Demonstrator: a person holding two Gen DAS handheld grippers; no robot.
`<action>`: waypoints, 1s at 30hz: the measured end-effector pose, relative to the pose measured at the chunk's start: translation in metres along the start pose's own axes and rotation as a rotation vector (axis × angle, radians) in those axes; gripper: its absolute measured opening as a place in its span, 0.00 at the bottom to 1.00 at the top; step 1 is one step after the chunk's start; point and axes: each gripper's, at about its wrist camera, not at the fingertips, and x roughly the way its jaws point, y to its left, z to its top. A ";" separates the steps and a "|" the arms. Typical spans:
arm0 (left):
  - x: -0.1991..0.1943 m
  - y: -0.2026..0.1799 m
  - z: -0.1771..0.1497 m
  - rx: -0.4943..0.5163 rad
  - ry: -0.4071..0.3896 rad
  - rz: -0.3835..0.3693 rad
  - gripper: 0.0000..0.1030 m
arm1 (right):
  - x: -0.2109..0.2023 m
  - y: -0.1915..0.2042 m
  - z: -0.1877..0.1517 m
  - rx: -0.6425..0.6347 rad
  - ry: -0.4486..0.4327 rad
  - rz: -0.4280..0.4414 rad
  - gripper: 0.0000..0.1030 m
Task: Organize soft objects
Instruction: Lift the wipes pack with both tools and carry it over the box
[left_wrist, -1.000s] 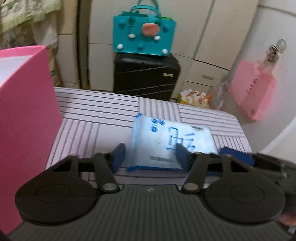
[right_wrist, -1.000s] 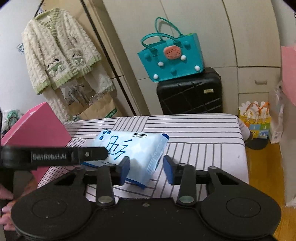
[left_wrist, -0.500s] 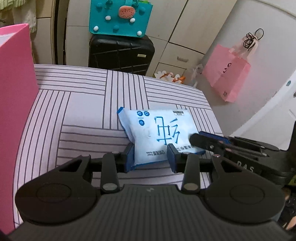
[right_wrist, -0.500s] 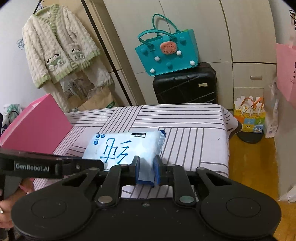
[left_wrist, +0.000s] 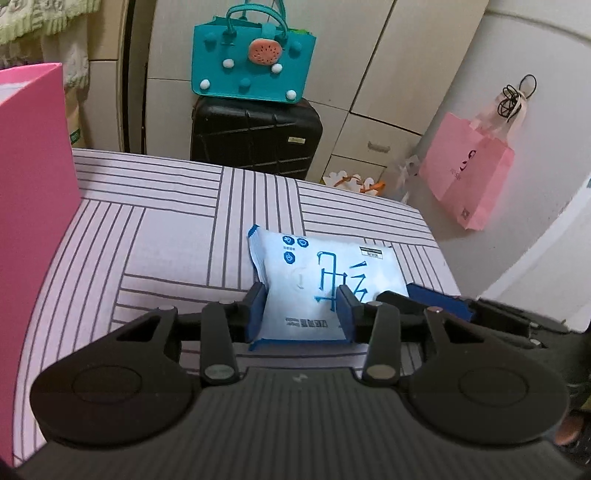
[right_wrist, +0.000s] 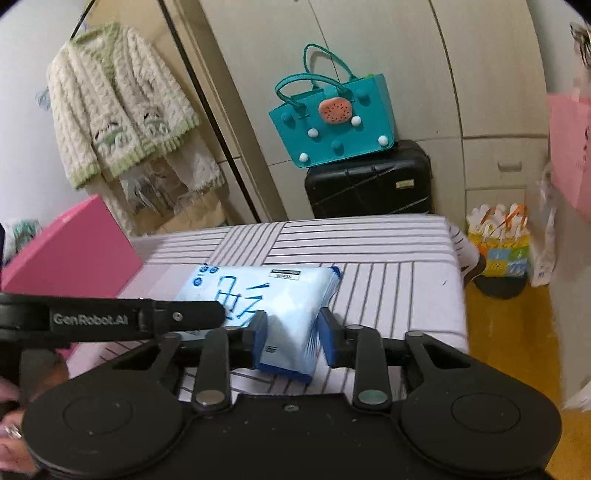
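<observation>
A soft white-and-blue tissue pack (left_wrist: 325, 273) lies on the striped bed cover (left_wrist: 177, 236); it also shows in the right wrist view (right_wrist: 273, 295). My left gripper (left_wrist: 301, 308) has its blue pads on either side of the pack's near left end, jaws partly open around it. My right gripper (right_wrist: 291, 332) straddles the pack's near right corner, its pads a little apart from the wrapper. The right gripper's fingers (left_wrist: 439, 301) reach in from the right in the left wrist view.
A pink box (left_wrist: 29, 206) stands at the bed's left side, also in the right wrist view (right_wrist: 74, 254). Beyond the bed are a black suitcase (left_wrist: 255, 136) with a teal bag (left_wrist: 255, 70) on top, and a pink paper bag (left_wrist: 469, 173) on the wall.
My right gripper, which was pinched on the pack's corner half a second ago, has opened. My left gripper has widened around the pack's other end. The pack lies on the bed.
</observation>
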 end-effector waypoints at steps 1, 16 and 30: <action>0.000 0.000 0.001 -0.008 0.000 -0.001 0.33 | 0.000 -0.001 0.000 0.010 -0.003 -0.002 0.30; -0.093 -0.021 -0.034 0.175 -0.063 -0.009 0.29 | -0.055 0.037 -0.038 0.074 -0.009 0.066 0.24; -0.180 0.011 -0.075 0.245 -0.025 -0.110 0.29 | -0.114 0.119 -0.069 -0.054 0.007 0.051 0.37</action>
